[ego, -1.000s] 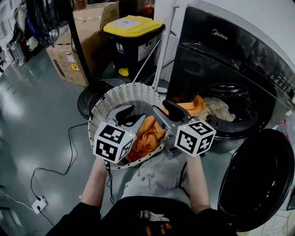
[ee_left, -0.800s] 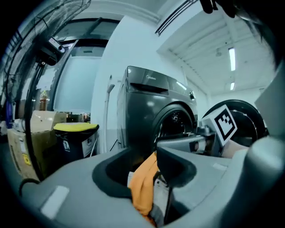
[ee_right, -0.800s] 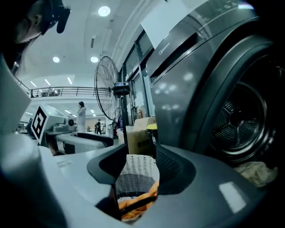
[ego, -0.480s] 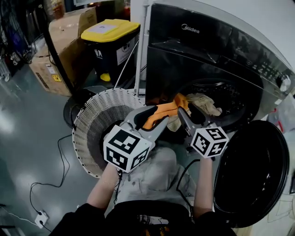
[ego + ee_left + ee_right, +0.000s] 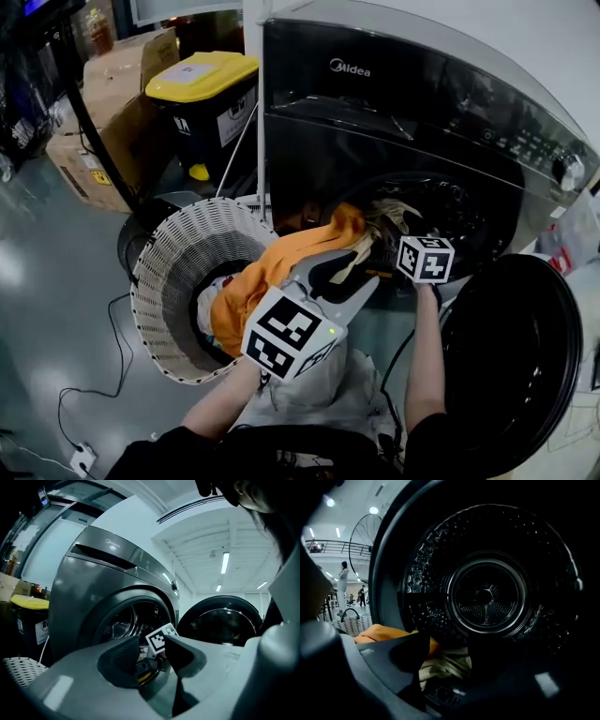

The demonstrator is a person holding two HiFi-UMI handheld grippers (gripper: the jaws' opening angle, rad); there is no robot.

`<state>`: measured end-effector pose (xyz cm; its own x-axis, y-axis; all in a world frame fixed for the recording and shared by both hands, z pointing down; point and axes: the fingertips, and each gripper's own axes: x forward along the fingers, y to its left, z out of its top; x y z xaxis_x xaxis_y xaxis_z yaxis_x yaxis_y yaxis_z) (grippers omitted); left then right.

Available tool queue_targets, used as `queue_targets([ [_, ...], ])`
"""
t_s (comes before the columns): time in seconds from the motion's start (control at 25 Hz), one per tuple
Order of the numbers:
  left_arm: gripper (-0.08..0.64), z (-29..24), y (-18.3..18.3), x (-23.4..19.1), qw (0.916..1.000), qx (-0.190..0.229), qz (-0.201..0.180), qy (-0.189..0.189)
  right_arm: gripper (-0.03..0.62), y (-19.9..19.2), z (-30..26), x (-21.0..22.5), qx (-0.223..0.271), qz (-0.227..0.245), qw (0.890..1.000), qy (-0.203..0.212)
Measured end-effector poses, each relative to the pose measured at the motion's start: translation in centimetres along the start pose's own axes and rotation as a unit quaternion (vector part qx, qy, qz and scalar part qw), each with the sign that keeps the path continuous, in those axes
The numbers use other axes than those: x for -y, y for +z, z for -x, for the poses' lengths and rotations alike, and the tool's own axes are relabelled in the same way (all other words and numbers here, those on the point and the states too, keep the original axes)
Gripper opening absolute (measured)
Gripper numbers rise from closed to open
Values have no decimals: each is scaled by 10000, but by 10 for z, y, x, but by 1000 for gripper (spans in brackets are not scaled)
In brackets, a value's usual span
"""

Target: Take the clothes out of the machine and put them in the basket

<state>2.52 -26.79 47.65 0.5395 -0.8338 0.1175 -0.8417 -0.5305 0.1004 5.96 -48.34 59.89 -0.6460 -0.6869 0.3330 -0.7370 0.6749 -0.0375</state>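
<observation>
The black washing machine [image 5: 394,103] stands with its round door [image 5: 511,356] swung open to the right. An orange cloth [image 5: 272,272] drapes from the drum mouth down into the tilted white woven basket [image 5: 178,253]. Beige clothes [image 5: 389,211] lie at the drum's lip. My left gripper [image 5: 345,274] hovers in front of the opening, open and empty [image 5: 152,660]. My right gripper [image 5: 405,234] reaches into the drum mouth. In the right gripper view it [image 5: 450,660] is open, with the beige clothes [image 5: 445,667] just beyond its jaws and the orange cloth [image 5: 386,632] to their left.
Behind the basket stand a black bin with a yellow lid [image 5: 192,80] and a cardboard box [image 5: 98,112]. A white pole [image 5: 251,112] rises beside the machine. A cable [image 5: 84,394] with a power strip [image 5: 82,457] lies on the grey floor at left.
Both grippers have moved from over the basket to the machine's opening, the right one furthest in. The orange cloth now trails from the drum mouth into the basket.
</observation>
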Motion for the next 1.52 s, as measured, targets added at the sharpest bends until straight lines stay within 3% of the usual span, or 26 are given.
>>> queue_targets([
  [0.16, 173, -15, -9, 14, 9998, -124, -19, -136, 316, -21, -42, 21, -479, -210, 9986, 50],
  [0.6, 173, -41, -21, 14, 9994, -263, 199, -115, 451, -78, -116, 54, -2103, 89, 9772, 283],
  [0.68, 173, -44, -23, 12, 9993, -285, 222, -97, 443, -85, -121, 56, -2347, 226, 9715, 252],
  [0.84, 173, -44, -26, 6, 9992, -314, 264, -3, 347, -95, -124, 56, -2731, 207, 9614, 277],
  [1.0, 173, -43, -26, 2, 9991, -323, 246, 85, 63, -89, -120, 69, -2587, 244, 9656, -94],
  [1.04, 173, -42, -26, 1, 9992, -331, 220, 106, 34, -85, -117, 71, -2469, 262, 9685, -174],
  [1.28, 173, -33, -32, 0, 9987, -440, 192, 151, 31, -66, -101, 66, -1686, 292, 9852, -119],
  [1.52, 173, -21, -36, -9, 9984, -420, 229, 303, 30, -39, -67, 48, -635, -478, 9966, 197],
])
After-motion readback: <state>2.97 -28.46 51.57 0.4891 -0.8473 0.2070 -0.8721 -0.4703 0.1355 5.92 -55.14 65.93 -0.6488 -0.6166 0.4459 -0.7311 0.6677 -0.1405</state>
